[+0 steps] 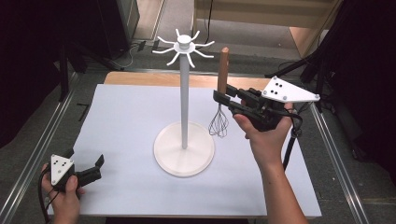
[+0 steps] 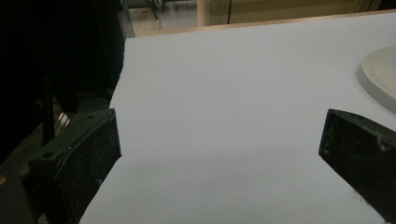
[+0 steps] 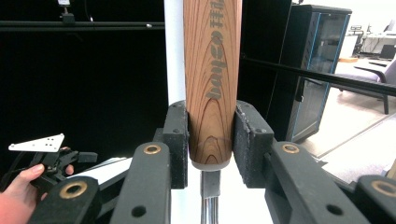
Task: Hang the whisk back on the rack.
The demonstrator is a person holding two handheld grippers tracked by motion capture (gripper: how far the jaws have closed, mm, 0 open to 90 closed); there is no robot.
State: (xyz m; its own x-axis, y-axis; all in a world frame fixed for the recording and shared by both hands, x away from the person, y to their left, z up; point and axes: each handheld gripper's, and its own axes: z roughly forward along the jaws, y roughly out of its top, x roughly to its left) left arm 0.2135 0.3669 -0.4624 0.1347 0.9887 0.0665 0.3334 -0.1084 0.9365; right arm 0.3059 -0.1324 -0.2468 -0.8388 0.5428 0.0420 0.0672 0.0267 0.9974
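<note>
A whisk with a wooden handle [image 1: 223, 70] and a wire head [image 1: 218, 125] hangs upright, held just right of the white stand's pole [image 1: 185, 102]. My right gripper [image 1: 223, 101] is shut on the lower end of that handle; in the right gripper view its pads press both sides of the wooden handle [image 3: 212, 84]. The stand has a round base [image 1: 184, 149] and a hub of curved hooks [image 1: 184, 45] on top. At the table's near left corner my left gripper [image 1: 88, 169] rests open, and in the left gripper view its fingers [image 2: 88, 163] are wide apart over the bare white surface.
The white table top [image 1: 126, 116] is bordered by metal rails [image 1: 37, 154] on both sides. The stand's base edge [image 2: 380, 77] lies to the right of the left gripper. A wooden strip [image 1: 140, 78] runs along the far edge.
</note>
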